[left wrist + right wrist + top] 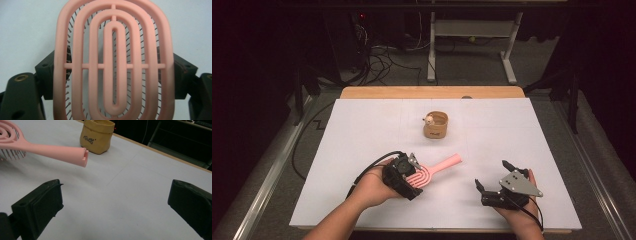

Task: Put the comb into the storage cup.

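A pink vented hairbrush is held off the white table, its handle pointing right and away. My left gripper is shut on the brush head; up close, the pink oval ribs span the space between both black jaws, bristles showing behind. My right gripper hovers low at the front right, jaws wide apart with nothing between them. From there the brush handle's end lies ahead to the left. A small tan pouch stands mid-table.
The tan pouch carries dark lettering and holds a small light object. A white sheet covers the wooden table. Cables and a metal desk frame lie on the dark floor beyond.
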A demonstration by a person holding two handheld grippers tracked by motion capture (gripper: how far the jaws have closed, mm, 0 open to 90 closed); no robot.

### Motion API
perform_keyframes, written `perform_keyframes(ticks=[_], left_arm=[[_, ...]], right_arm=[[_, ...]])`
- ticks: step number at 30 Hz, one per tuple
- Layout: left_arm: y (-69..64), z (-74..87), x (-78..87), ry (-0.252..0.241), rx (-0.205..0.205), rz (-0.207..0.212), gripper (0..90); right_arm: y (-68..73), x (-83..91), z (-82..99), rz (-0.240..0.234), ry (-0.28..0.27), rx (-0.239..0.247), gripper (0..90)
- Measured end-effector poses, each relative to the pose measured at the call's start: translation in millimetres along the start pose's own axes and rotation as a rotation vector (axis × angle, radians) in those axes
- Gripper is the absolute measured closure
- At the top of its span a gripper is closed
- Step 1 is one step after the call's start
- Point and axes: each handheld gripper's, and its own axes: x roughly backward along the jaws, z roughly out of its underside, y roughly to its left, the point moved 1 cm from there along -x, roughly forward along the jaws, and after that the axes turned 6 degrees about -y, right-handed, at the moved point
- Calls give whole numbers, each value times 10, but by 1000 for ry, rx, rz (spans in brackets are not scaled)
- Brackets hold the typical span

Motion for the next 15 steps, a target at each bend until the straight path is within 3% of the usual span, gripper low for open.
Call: perform_keyframes(ticks=[5, 9, 15], left_arm=[[31, -2, 14, -13, 16, -5, 199], [52, 1, 13, -13, 15, -11, 199], [72, 0, 11, -18, 23, -11, 199]], right_arm=[[40, -126, -77, 2, 22, 17, 6], [6, -248, -114, 22, 36, 3, 7], [32, -409, -172, 33, 49, 35, 7]])
